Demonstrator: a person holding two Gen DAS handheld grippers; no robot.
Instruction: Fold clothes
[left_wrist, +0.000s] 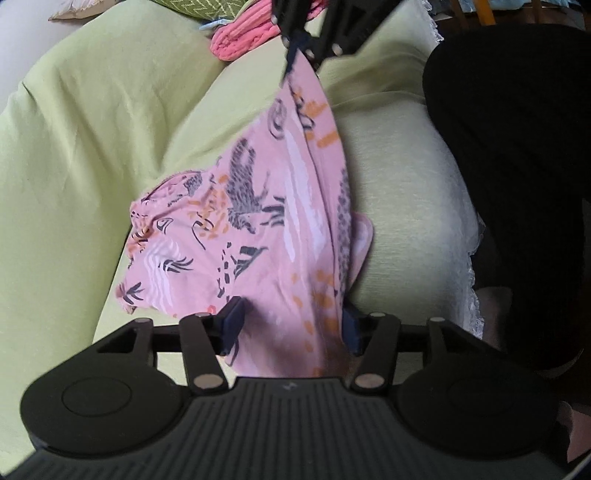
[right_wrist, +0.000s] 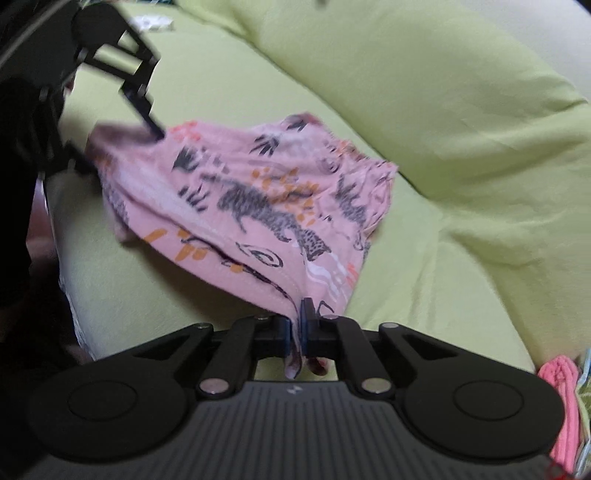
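Your right gripper (right_wrist: 301, 325) has its two blue pads (right_wrist: 283, 332) pressed tight together, pinching one corner of a soft pink cloth with grey spotted cats, dark leaves and orange dabs (right_wrist: 258, 206); a little bit of the corner pokes out behind the pads. Your left gripper (left_wrist: 291, 325) has its pads (left_wrist: 232, 317) spread apart with the pink cloth running between them; you cannot tell from here if they squeeze it. From the right gripper the cloth stretches away in a saggy sheet toward your left gripper (right_wrist: 147, 127); in the left view it rises up to the right gripper (left_wrist: 299, 48). The far side of the cloth is bunched and rests on the light green sofa cover (right_wrist: 369, 92); a folded bright pink knit (left_wrist: 243, 33) lies well apart on the sofa.
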